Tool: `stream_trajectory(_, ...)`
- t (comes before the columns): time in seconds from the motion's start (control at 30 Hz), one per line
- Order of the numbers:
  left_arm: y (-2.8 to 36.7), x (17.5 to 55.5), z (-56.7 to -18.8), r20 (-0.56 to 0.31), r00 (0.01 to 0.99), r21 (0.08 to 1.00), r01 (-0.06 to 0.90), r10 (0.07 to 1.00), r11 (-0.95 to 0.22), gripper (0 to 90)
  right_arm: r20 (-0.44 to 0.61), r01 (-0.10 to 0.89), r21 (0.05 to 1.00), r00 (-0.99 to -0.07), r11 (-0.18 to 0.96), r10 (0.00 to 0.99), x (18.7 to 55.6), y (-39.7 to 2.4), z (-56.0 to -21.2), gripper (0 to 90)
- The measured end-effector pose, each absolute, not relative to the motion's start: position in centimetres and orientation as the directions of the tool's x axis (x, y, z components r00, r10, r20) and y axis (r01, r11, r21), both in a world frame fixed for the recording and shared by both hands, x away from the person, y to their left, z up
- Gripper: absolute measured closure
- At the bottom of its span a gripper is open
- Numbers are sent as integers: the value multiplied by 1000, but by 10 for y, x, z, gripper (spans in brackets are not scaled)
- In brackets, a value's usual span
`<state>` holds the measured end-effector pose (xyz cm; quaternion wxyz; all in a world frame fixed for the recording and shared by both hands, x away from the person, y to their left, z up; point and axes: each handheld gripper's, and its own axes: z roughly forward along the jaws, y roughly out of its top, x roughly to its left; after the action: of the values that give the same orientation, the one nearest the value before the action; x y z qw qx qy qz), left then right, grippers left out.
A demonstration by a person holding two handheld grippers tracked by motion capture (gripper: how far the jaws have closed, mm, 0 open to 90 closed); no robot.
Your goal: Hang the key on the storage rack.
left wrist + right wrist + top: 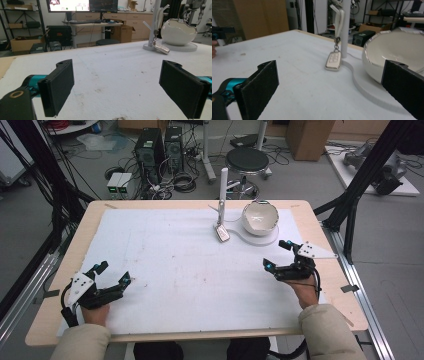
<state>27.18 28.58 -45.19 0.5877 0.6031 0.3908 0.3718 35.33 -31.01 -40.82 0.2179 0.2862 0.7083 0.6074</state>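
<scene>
A white post (pixel 223 187) stands on a flat white base (pixel 256 239) at the back right of the table. A silver key fob (pixel 221 232) hangs from the post's hook by a short chain, its lower end near the base (pixel 333 60) (pixel 161 48). A white egg-shaped bowl (pixel 260 218) (pixel 394 48) sits on the same base. My left gripper (pixel 113 274) (pixel 122 90) is open near the front left corner, with nothing between its jaws. My right gripper (pixel 277 254) (pixel 329 92) is open at the right, just short of the bowl, holding nothing.
A white foam sheet (pixel 180 270) covers the wooden table (pixel 310 212). Behind the table are a black stool (pixel 247 161), computer towers (pixel 150 151) and loose cables on the floor. Black frame posts (pixel 367 170) rise at the right.
</scene>
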Motion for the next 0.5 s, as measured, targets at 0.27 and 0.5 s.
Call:
stream_trajectory(0.27,285,271,-452,-5,419,1000,24,908,-5,131,25,127,987,-723,97,691,344,-316,-423,4)
stream_trajectory(0.5,285,270,-452,-4,417,1000,20,909,-5,131,14,119,987,-731,107,682,344,-312,-425,4)
